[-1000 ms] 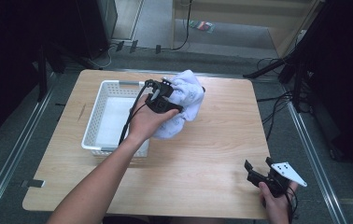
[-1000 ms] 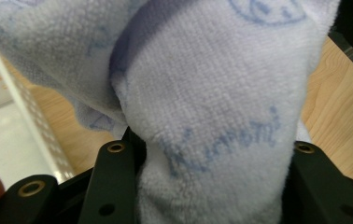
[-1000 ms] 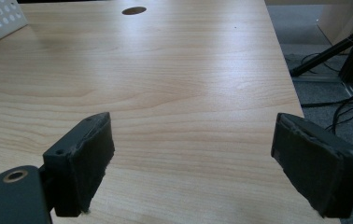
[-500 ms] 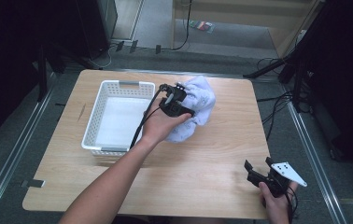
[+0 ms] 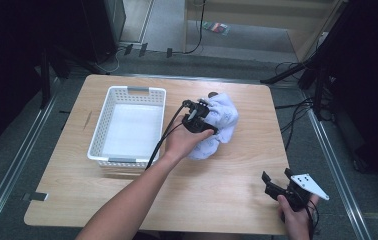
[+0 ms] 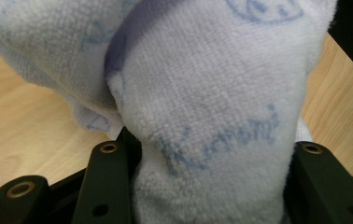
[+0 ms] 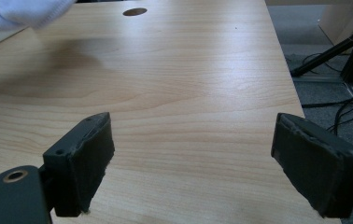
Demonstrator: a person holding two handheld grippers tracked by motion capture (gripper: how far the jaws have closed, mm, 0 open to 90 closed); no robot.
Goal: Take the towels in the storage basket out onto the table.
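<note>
A pale blue towel [image 5: 223,119] with faint blue print is bunched in my left gripper [image 5: 200,116], right of the white basket [image 5: 127,92]. In the left gripper view the towel [image 6: 202,93] is pinched between the two black jaws of my left gripper [image 6: 207,149], shut on it. The cloth hangs just over the table and casts a shadow below it; whether its lower end touches I cannot tell. My right gripper [image 5: 276,177] stays low at the near right corner, open, with bare wood between its jaws [image 7: 193,140]. A corner of the towel [image 7: 20,11] shows at the top left there.
The basket's inside looks bare. A small round hole [image 5: 212,94] pierces the wooden table [image 5: 217,200] behind the towel. Dark stands and cables [image 5: 297,75] lie on the floor to the right.
My left hand has carried the towel to the right, from the basket's edge to the middle of the table. The right gripper has stayed put.
</note>
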